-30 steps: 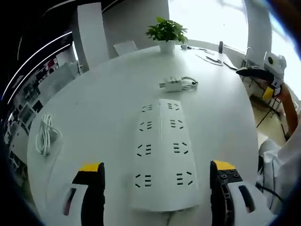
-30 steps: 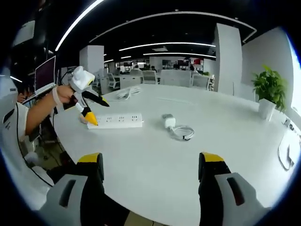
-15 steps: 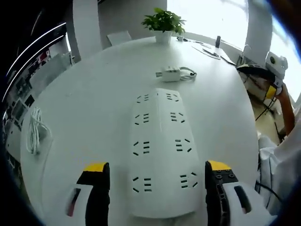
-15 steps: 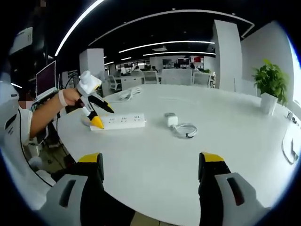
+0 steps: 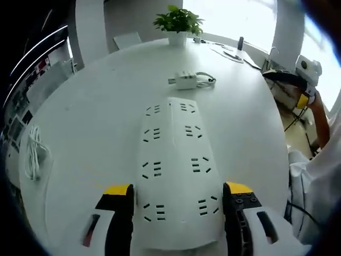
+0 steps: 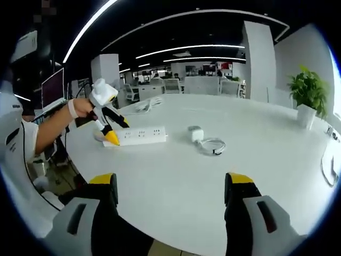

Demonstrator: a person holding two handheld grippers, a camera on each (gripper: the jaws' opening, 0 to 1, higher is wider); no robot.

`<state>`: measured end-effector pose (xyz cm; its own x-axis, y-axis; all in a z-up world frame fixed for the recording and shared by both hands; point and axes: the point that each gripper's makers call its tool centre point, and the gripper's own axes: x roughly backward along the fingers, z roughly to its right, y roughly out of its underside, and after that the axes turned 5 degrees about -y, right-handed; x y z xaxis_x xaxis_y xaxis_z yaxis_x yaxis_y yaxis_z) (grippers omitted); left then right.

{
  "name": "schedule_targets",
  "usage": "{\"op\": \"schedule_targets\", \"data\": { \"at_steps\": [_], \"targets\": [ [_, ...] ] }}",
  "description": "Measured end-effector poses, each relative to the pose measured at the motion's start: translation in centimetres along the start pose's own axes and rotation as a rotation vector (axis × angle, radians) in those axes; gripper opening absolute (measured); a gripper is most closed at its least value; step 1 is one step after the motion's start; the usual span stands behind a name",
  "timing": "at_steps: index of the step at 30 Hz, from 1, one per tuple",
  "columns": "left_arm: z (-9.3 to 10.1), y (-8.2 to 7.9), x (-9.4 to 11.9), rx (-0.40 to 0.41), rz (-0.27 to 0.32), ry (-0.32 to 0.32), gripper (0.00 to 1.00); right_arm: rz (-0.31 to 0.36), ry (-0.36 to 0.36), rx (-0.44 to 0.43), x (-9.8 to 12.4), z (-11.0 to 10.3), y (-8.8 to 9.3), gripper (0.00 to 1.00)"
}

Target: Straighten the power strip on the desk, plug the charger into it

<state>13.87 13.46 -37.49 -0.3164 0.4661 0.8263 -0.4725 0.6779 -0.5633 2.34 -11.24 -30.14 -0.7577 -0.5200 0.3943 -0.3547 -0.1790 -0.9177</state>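
In the left gripper view, a white round desk [image 5: 96, 106] is seen, with the power strip [image 5: 173, 176] straddled by the spread left gripper [image 5: 178, 200], not yet clamped; squeezing and turning appears next. In the right gripper view, the right gripper [image 6: 170, 194] is held spread and empty, well apart from the charger [image 6: 195, 133] beside the strip.

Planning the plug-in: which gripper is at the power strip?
The left gripper: its open jaws straddle the power strip's end; the right gripper hangs off the table edge.
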Motion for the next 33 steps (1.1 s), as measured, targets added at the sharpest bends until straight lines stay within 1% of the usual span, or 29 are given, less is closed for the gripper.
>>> {"op": "schedule_targets", "data": {
  "at_steps": [6,11,15,16,17,19,23,26,27,28,31,33],
  "targets": [
    [0.0,0.1,-0.2,-0.008,-0.006,-0.004,0.69,0.003,-0.002,0.003,-0.1,0.0,-0.2,0.81],
    [0.0,0.1,-0.2,-0.011,-0.006,0.005,0.69,-0.018,-0.007,0.023,-0.3,0.0,0.0,0.81],
    [0.0,0.1,-0.2,-0.014,-0.008,0.009,0.69,-0.02,-0.011,0.042,-0.5,0.2,-0.3,0.81],
    [0.0,0.1,-0.2,-0.014,-0.006,0.009,0.69,-0.032,-0.02,0.065,-0.6,0.2,-0.4,0.81],
    [0.0,0.1,-0.2,-0.013,-0.006,0.009,0.69,-0.062,-0.031,0.126,-0.9,0.3,-0.6,0.8],
    [0.0,0.1,-0.2,-0.014,-0.006,0.009,0.69,-0.092,-0.048,0.231,-1.7,0.5,-1.4,0.8],
    [0.0,0.1,-0.2,-0.016,-0.006,0.009,0.69,-0.152,-0.136,0.431,-4.0,0.4,-3.2,0.81],
    [0.0,0.1,-0.2,-0.016,-0.005,0.01,0.69,-0.142,-0.223,0.517,-5.8,-0.5,-5.2,0.81],
    [0.0,0.1,-0.2,-0.017,-0.004,0.011,0.69,-0.126,-0.274,0.569,-6.8,-1.1,-6.3,0.82],
    [0.0,0.1,-0.2,-0.015,-0.003,0.012,0.69,-0.122,-0.311,0.604,-7.4,-1.5,-6.9,0.82],
    [0.0,0.1,-0.2,-0.016,-0.005,0.01,0.69,-0.147,-0.384,0.657,-8.9,-2.2,-8.0,0.82],
    [0.0,0.1,-0.3,-0.016,-0.005,0.012,0.69,-0.164,-0.418,0.679,-9.8,-2.4,-8.5,0.82]
  ]
}}
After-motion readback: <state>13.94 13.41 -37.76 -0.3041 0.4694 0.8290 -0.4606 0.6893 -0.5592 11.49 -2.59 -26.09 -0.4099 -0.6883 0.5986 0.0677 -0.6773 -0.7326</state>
